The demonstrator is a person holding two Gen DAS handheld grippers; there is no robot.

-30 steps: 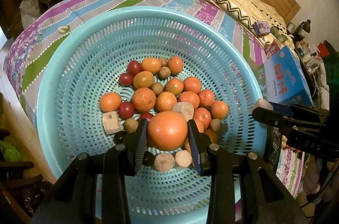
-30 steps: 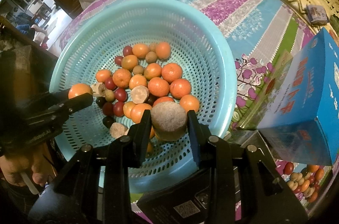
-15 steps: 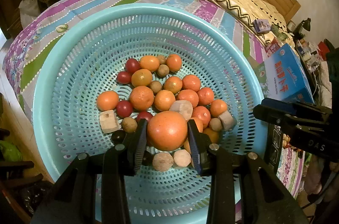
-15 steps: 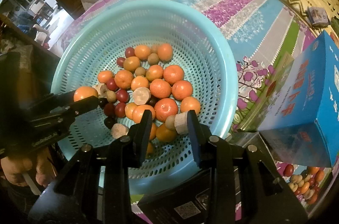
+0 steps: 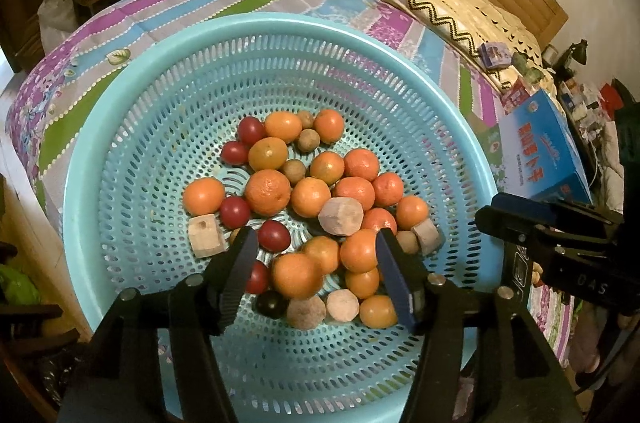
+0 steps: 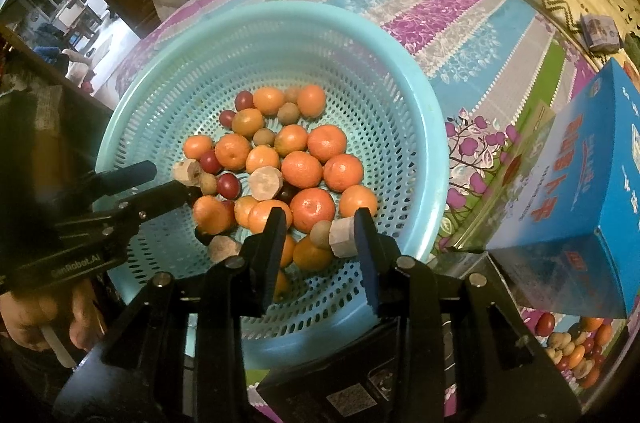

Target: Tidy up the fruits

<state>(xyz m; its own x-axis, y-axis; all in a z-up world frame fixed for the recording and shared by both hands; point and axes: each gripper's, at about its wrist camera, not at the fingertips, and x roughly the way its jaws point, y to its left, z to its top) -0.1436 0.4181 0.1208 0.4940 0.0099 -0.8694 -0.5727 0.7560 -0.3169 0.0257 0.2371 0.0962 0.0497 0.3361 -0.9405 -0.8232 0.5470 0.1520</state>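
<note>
Left wrist, oranges (image 5: 267, 192) in blue colander (image 5: 132, 127)

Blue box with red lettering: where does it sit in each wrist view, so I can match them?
Left wrist view: the blue box is at the right edge, past the basket's far-right rim.
Right wrist view: the blue box looms large at right, beside the basket.
Shared landmark: the turquoise basket of fruit.

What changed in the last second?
Both grippers let go. The left gripper has just opened, dropping its orange into the basket. The right gripper has been opening too; its brown chunk already fell. Both hands stayed over the basket.
</note>
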